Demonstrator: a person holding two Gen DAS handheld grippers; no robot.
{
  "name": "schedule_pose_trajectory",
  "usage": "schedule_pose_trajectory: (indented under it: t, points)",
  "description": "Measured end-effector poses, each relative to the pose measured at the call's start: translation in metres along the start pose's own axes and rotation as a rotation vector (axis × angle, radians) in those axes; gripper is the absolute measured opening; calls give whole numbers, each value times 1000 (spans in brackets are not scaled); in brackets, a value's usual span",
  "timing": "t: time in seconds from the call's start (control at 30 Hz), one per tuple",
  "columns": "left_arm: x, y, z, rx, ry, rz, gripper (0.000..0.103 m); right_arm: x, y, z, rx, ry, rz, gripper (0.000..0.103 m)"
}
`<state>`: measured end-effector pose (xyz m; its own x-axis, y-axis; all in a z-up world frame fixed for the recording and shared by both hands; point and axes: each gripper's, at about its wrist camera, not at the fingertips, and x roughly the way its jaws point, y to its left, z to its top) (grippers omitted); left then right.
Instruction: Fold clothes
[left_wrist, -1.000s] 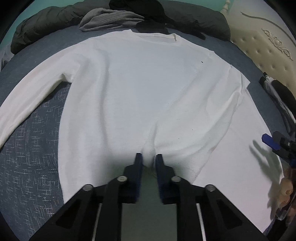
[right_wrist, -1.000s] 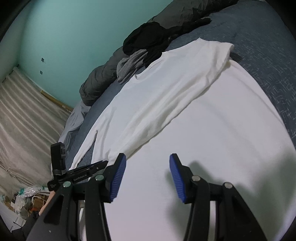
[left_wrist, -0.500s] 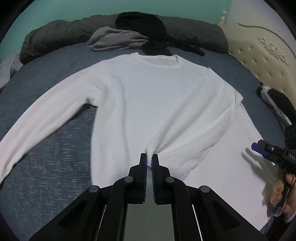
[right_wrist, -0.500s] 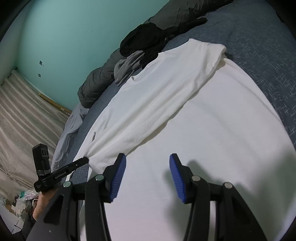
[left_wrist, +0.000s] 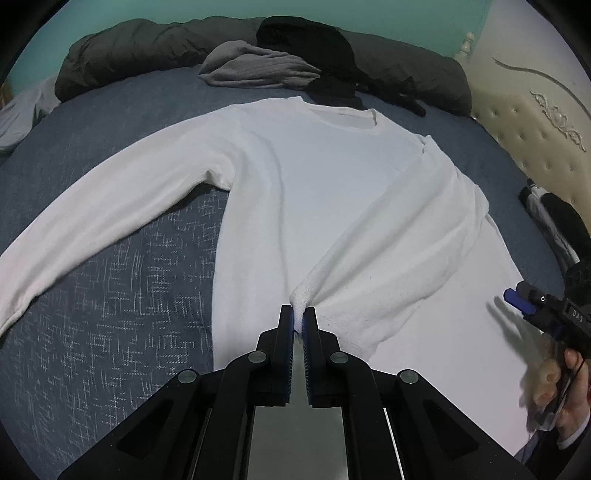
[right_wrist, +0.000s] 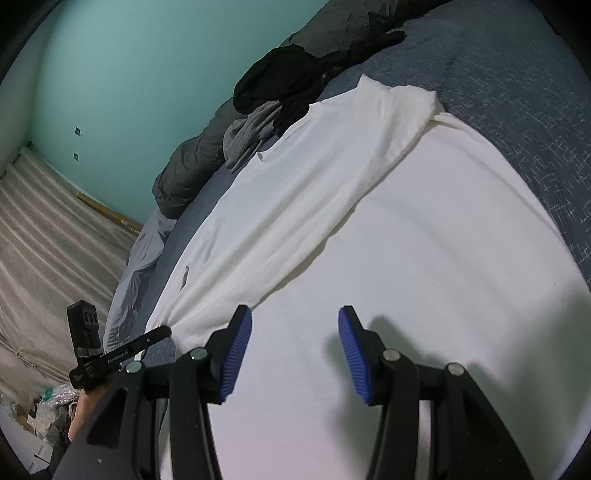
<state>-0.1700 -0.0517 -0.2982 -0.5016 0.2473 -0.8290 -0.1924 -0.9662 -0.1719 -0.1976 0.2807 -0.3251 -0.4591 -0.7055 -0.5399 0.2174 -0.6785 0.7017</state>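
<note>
A white long-sleeved shirt (left_wrist: 314, 177) lies flat on the blue bed, collar at the far end. One sleeve (left_wrist: 92, 229) stretches out to the left. The other sleeve (left_wrist: 388, 243) is folded diagonally across the body, and my left gripper (left_wrist: 298, 321) is shut on its cuff, lifting it slightly. The right wrist view shows the same shirt (right_wrist: 295, 192) with the left gripper (right_wrist: 166, 330) pinching the cuff at the lower left. My right gripper (right_wrist: 295, 332) stands open with nothing between its pads, over a smooth white sheet (right_wrist: 443, 258) beside the shirt.
A dark grey duvet (left_wrist: 147, 48), a grey garment (left_wrist: 255, 70) and a black garment (left_wrist: 314, 40) lie along the far edge of the bed. A cream padded headboard (left_wrist: 535, 122) and dark clothes (left_wrist: 557, 218) are at the right. Floor (right_wrist: 48, 240) shows to the left.
My left gripper has shut on the sleeve cuff and drawn back and up with it, so more of the shirt shows. The right gripper has stayed in place, still open.
</note>
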Motion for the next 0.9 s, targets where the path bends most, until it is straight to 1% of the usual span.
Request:
schedule_pose_trajectory:
  t: [0.2, 0.3, 0.4, 0.5, 0.6, 0.77, 0.9]
  points:
    - [21, 8, -9, -43, 59, -31, 5, 0, 0, -1, 2, 3, 1, 50]
    - [21, 15, -11, -67, 54, -37, 7, 0, 0, -1, 5, 2, 1, 50]
    - [20, 22, -12, -88, 42, -36, 7, 1, -1, -2, 9, 6, 3, 50]
    - [14, 23, -10, -84, 30, -17, 8, 2, -1, -2, 8, 11, 6, 50]
    - [10, 22, -9, -75, 23, -16, 8, 4, 0, -2, 5, 12, 7, 50]
    - [23, 22, -6, -67, 47, -21, 8, 5, 1, -2, 4, 14, 8, 50]
    - [33, 18, -5, -51, 57, -4, 8, 4, 0, -2, 7, 11, 10, 50]
